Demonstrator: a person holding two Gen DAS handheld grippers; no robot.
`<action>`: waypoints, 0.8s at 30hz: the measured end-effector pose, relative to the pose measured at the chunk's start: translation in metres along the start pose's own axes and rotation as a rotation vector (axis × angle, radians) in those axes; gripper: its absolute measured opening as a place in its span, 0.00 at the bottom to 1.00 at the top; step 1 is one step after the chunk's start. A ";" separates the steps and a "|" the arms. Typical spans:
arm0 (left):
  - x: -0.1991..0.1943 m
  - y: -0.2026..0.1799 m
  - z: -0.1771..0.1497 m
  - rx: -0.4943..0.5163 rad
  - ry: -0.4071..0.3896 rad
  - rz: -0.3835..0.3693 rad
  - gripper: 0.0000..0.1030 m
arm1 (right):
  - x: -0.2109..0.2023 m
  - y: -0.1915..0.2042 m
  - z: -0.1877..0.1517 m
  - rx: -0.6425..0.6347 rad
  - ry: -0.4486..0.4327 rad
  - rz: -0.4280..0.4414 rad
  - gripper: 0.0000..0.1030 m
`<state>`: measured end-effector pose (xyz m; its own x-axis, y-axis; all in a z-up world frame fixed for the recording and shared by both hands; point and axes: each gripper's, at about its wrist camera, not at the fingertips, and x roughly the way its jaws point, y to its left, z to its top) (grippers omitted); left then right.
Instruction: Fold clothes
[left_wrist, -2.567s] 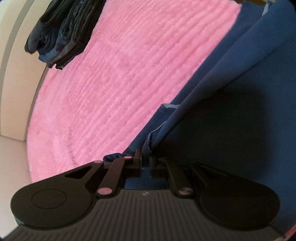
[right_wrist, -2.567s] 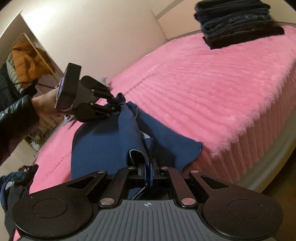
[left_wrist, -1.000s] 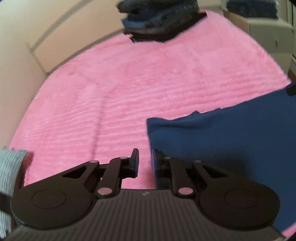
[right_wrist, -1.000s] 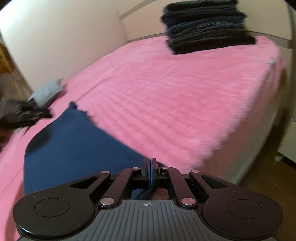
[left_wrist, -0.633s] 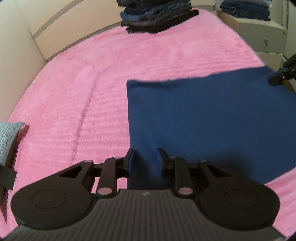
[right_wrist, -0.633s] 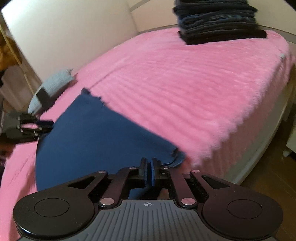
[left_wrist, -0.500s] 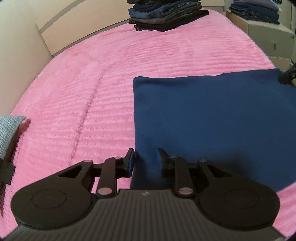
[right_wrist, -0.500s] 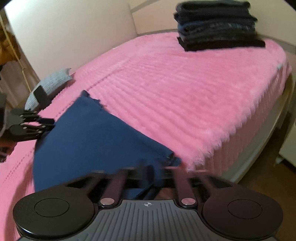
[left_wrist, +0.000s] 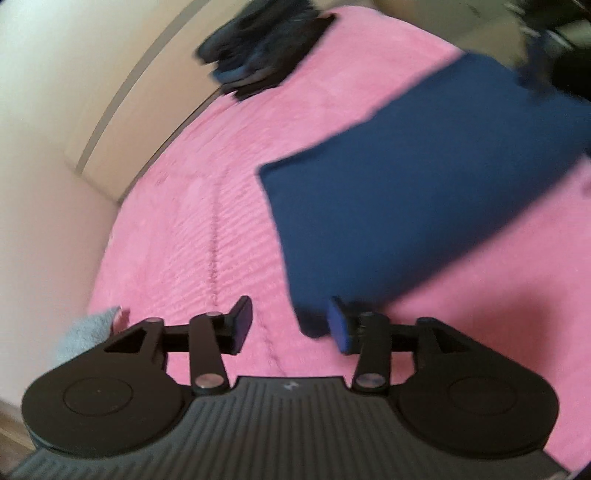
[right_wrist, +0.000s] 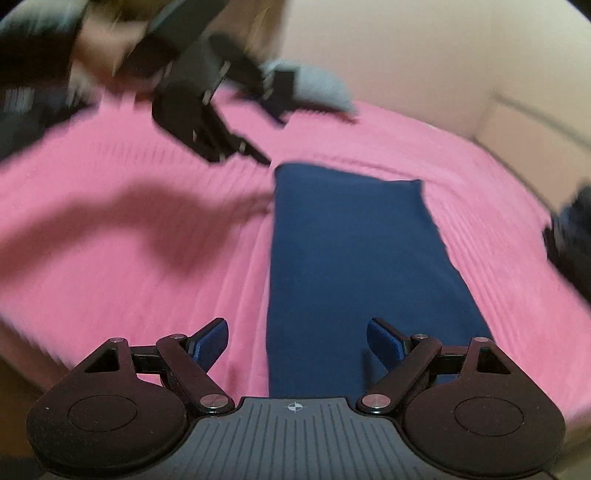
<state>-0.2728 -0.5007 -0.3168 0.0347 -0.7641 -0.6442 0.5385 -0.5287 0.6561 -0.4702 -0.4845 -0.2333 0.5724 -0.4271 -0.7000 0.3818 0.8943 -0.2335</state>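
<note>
A folded navy garment (right_wrist: 354, 266) was laid flat on the pink bedspread (right_wrist: 129, 258), its near end cut off behind the right gripper (right_wrist: 297, 341). That gripper's jaws, narrowed only slightly after springing apart, were held wide over the cloth, gripping nothing. The left gripper (left_wrist: 291, 325), its jaws just opened, was held at the garment's corner with only a corner of cloth between them, unpressed. A stack of dark folded clothes (left_wrist: 266, 55) and a grey item (left_wrist: 85, 332) were blurred and hard to make out.
</note>
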 end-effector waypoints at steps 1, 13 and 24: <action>-0.001 -0.009 -0.003 0.041 -0.008 0.015 0.52 | 0.009 0.005 -0.002 -0.055 0.033 -0.022 0.64; 0.048 -0.081 0.002 0.520 -0.097 0.125 0.69 | -0.006 -0.027 0.000 -0.168 0.055 -0.124 0.15; 0.058 -0.077 0.021 0.498 -0.018 0.097 0.28 | 0.007 0.018 -0.025 -0.316 0.028 -0.228 0.69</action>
<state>-0.3304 -0.5117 -0.3961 0.0476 -0.8223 -0.5670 0.0662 -0.5638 0.8232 -0.4773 -0.4683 -0.2593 0.4774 -0.6194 -0.6232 0.2519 0.7760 -0.5783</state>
